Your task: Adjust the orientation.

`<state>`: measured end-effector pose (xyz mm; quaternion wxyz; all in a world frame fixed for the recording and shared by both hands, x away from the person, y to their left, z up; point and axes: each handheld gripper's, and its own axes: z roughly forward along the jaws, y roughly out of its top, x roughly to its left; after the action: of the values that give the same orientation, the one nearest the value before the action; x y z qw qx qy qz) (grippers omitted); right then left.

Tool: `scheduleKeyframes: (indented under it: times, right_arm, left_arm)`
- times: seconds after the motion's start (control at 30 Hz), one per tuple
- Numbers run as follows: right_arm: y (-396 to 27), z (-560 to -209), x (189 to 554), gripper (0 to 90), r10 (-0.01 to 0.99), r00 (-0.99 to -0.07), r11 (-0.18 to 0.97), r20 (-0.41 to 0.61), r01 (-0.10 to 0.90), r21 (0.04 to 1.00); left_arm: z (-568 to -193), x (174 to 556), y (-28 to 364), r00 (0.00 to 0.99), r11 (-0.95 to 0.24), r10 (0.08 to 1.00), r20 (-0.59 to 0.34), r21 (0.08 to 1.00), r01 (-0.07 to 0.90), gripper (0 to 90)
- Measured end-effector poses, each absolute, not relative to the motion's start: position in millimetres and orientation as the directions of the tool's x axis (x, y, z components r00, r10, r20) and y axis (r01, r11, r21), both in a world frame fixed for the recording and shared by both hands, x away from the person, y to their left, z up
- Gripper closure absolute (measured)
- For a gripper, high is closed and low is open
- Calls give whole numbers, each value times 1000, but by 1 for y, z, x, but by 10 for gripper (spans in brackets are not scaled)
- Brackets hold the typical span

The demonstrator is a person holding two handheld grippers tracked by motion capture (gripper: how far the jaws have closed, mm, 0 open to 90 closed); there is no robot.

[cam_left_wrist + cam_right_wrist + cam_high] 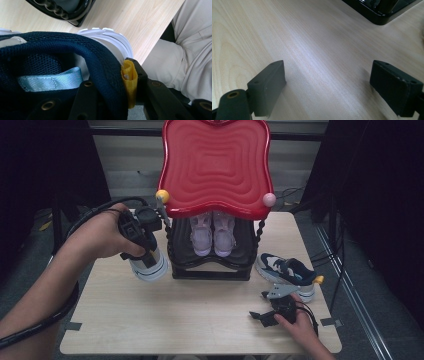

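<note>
Above the left part of the wooden table point(150, 320), beside the left edge of the black shoe rack point(210, 270), a navy and white sneaker point(148, 265) is hanging off the tabletop, gripped by the left gripper point(145, 251). Seen in the left gripper view, the jaws are clamping the padded navy heel collar point(105, 65), one jaw sitting inside the shoe and the other pressing on the outside next to the yellow pull loop point(130, 82); a pale blue strap point(50, 81) is lying inside the opening and the white sole point(110, 40) is pointing toward the table edge. The person's left hand point(102, 237) is wrapping around the gripper body, with its black cable point(45, 320) trailing down the forearm. Inside the rack, a pair of pink sneakers point(212, 232) is sitting on the lower shelf under the red wavy top tray point(215, 165), which is carrying a yellow knob point(162, 196) and a pink knob point(269, 199) at its front corners. Just to the right of the rack, the matching sneaker point(287, 270) is lying on the table. Near the front right corner, the right gripper point(260, 316) is resting low over bare wood, its jaws standing wide apart with nothing between them, as the right gripper view is showing.
</note>
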<state>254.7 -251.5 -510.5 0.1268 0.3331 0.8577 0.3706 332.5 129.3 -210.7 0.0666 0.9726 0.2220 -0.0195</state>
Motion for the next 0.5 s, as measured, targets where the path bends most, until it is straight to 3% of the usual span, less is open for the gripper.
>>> scheduleKeyframes:
  times: [0.5]
  right_arm:
    - [-251, -511, 255, 123, 665, -746, 504, 28, 476, 721]
  left_arm:
    - [-167, 334, 132, 903, -893, 429, 1, 148, 424, 724]
